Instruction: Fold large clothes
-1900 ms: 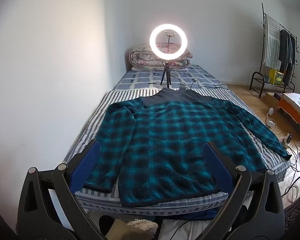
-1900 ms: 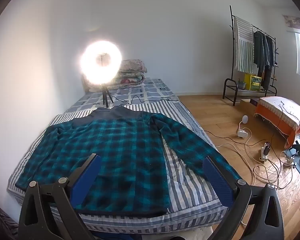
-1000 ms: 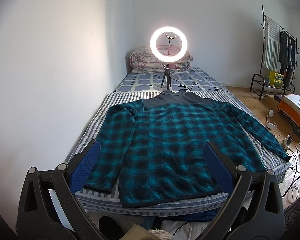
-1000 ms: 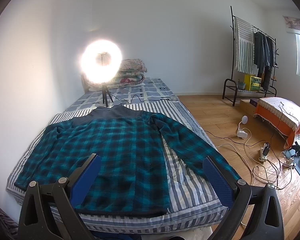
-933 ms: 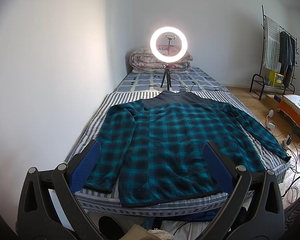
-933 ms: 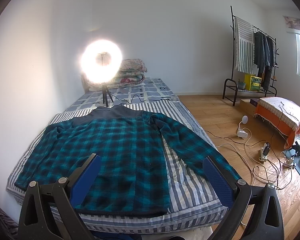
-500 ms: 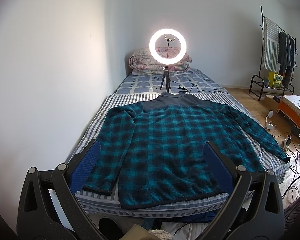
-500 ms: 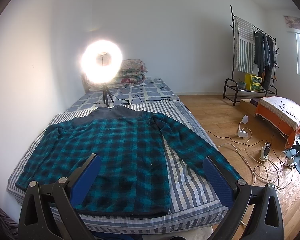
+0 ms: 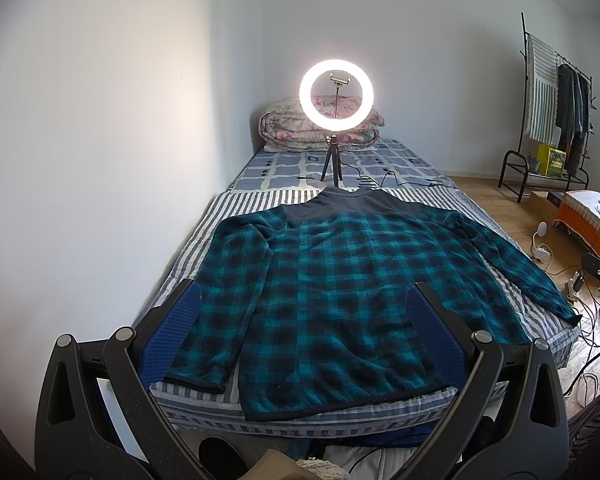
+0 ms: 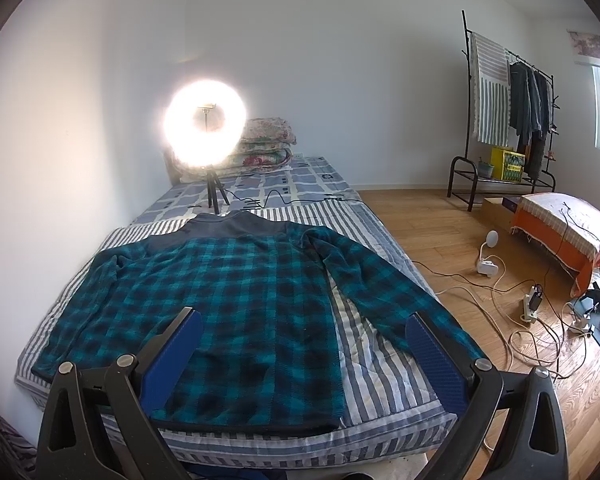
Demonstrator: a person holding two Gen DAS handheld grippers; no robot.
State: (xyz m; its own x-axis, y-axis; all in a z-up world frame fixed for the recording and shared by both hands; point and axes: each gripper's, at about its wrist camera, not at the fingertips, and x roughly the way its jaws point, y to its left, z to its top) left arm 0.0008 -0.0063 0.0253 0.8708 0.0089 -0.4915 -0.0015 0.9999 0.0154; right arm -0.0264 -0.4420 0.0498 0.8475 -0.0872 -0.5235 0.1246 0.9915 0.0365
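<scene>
left hand-held gripper (image 9: 302, 324): raised slightly, bed (image 9: 260, 204) sits lower in view | shirt (image 9: 340, 280): same spot | right view: hardly shifted

A lit ring light (image 9: 336, 95) stands on a tripod mid-bed, folded quilts (image 10: 266, 148) at the bed's (image 9: 404, 410) head. A clothes rack (image 10: 508, 112), orange-covered bench (image 10: 566, 232) and loose cables (image 10: 512, 316) occupy the wooden floor (image 10: 420, 216).

Open air over the flat shirt (image 9: 340, 292); ring light (image 9: 336, 95) (on tripod) beyond the collar.
</scene>
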